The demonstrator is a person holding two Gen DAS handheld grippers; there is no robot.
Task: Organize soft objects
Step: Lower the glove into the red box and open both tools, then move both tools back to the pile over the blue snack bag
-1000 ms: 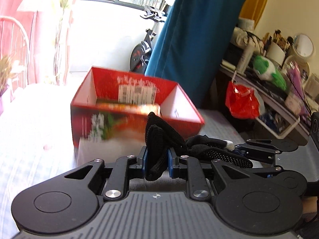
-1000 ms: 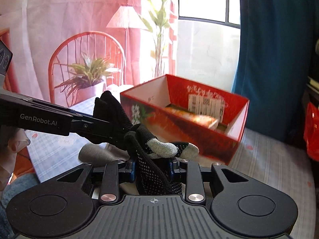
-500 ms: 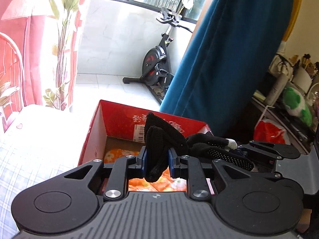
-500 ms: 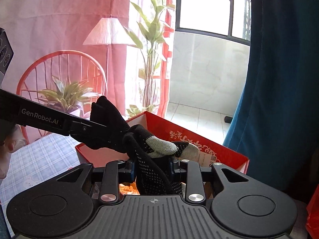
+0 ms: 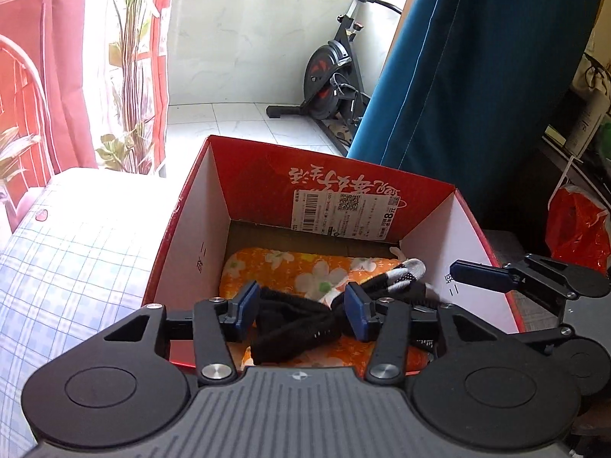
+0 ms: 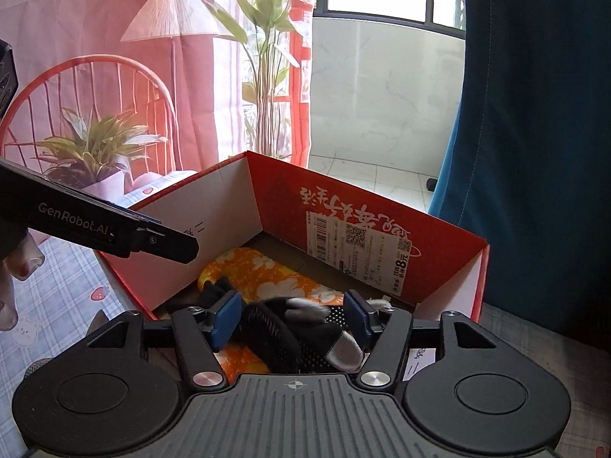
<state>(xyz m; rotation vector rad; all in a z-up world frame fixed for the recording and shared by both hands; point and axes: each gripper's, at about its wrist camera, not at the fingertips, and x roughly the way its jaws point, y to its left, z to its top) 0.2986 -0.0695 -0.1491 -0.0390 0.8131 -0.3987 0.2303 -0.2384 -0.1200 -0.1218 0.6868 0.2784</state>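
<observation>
Sunlight is pouring across a tiled balcony floor where an exercise bike (image 5: 328, 76) is standing, with a teal curtain (image 5: 477, 76) hanging to its right and a pink printed backdrop (image 6: 95, 38) showing a lamp and a chair on the other side. Nearer, a red box (image 5: 244, 175) is sitting open on a counter (image 5: 68, 267) covered in a pale blue checked cloth. An orange flowered cloth (image 5: 290, 267) is lying flat on the box's bottom.

Both grippers are hanging over the box's near edge, side by side. The left gripper (image 5: 301, 307) has just been opening its jaws; they are standing apart with black gloves (image 5: 290, 324) lying loosely between them, the blue pads not pressing on the fabric. The gloves are resting on the flowered cloth inside the box, their grey fingertips trailing toward the box's right wall.

The right gripper (image 6: 292, 318) has likewise just been spreading its jaws, and they are standing released around the same heap of gloves (image 6: 282, 339), one grey fingertip lying against the right pad. In the right wrist view the left gripper's finger is reaching in from the left, above the box's white inner wall, and part of a hand (image 6: 15, 267) is showing at the frame's left edge.
</observation>
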